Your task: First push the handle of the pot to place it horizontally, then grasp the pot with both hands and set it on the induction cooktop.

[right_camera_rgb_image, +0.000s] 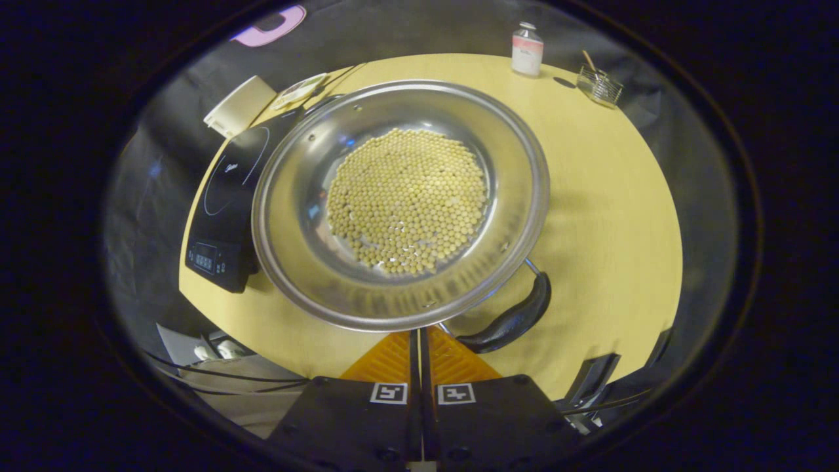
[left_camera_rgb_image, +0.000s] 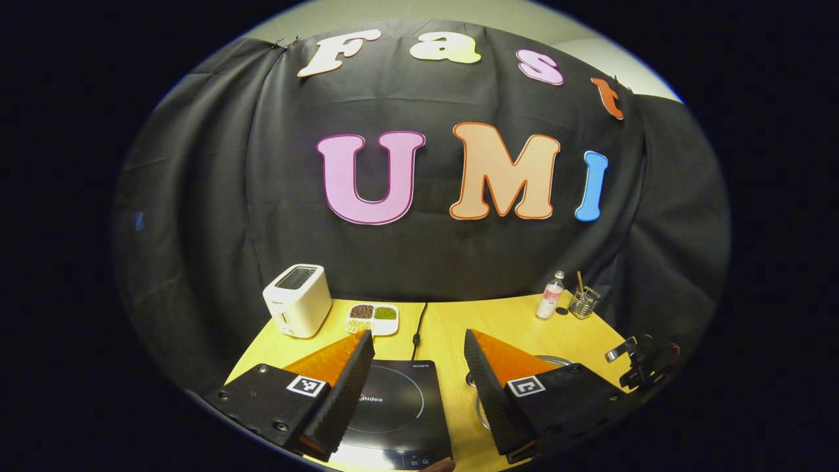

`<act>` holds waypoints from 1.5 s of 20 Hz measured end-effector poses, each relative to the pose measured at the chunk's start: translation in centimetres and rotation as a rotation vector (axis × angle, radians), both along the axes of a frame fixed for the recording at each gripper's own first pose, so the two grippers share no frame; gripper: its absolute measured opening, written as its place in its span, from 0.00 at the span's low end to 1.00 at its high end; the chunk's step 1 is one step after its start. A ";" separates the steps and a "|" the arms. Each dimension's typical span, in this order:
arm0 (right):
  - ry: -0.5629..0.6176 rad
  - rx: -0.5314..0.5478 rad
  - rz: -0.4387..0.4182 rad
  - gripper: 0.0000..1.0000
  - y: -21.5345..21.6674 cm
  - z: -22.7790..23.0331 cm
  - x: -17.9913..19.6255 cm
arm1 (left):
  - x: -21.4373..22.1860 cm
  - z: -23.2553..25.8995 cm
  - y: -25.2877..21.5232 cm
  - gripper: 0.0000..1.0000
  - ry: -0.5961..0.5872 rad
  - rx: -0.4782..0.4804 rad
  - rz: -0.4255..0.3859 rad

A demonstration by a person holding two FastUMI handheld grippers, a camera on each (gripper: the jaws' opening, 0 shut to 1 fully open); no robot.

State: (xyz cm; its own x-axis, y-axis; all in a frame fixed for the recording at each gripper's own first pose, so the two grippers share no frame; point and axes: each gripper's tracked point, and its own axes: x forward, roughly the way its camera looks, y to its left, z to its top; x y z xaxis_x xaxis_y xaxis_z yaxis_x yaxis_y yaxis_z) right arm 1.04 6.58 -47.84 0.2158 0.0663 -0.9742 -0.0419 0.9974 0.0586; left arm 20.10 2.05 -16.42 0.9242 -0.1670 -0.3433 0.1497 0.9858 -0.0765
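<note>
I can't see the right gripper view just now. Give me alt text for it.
A steel pot holding small yellow beans sits on the yellow table, its dark handle just right of the closed right tongs. The induction cooktop lies left of the pot.

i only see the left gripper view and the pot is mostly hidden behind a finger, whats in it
observer: The round stainless steel pot holds a layer of small yellow beans.
operator: where does its handle sit
observer: In the right gripper view, the curved black handle lies at the pot's near right side, swung along the rim.
operator: is the right gripper open
observer: No. The right gripper has its fingers together, with the tips just at the pot's near rim, beside the handle.
</note>
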 end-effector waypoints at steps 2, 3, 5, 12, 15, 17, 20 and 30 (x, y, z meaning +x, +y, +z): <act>-0.001 0.002 -0.009 0.03 -1.2 -0.1 0.5 | -0.2 -0.2 -0.3 0.85 0.014 0.003 0.008; -0.002 0.008 -0.014 0.03 -1.7 -0.2 0.9 | -0.2 -0.4 -0.5 0.85 0.021 0.004 0.013; -0.005 0.016 -0.020 0.02 -2.9 -0.2 1.2 | -0.4 -1.0 -1.2 0.86 0.041 0.009 0.015; -0.030 0.086 -0.037 0.02 -7.3 -0.2 5.1 | -1.6 -3.5 -5.7 0.82 0.150 -0.016 0.014; -0.068 0.098 0.007 0.02 -8.5 -0.7 6.9 | -1.8 -4.4 -6.6 0.86 0.196 -0.043 0.054; -0.078 0.084 0.033 0.03 -9.4 -0.8 7.5 | -2.6 -5.5 -7.5 0.86 0.246 -0.061 0.053; -0.100 0.097 0.018 0.04 -10.0 -0.2 7.7 | -3.3 -8.1 -8.2 0.86 0.329 -0.064 0.046; -0.289 0.095 -0.110 0.47 -11.8 3.5 11.1 | -4.0 -17.8 -9.8 0.88 0.576 -0.094 -0.030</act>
State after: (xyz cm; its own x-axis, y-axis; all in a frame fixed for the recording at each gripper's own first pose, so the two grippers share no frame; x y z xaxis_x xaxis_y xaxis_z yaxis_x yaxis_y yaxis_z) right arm 12.14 -5.25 -44.34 0.4931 0.1149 -0.8623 0.0378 0.9875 0.1532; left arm 16.13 -7.75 -34.24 0.5876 -0.2444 -0.7713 0.0856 0.9667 -0.2410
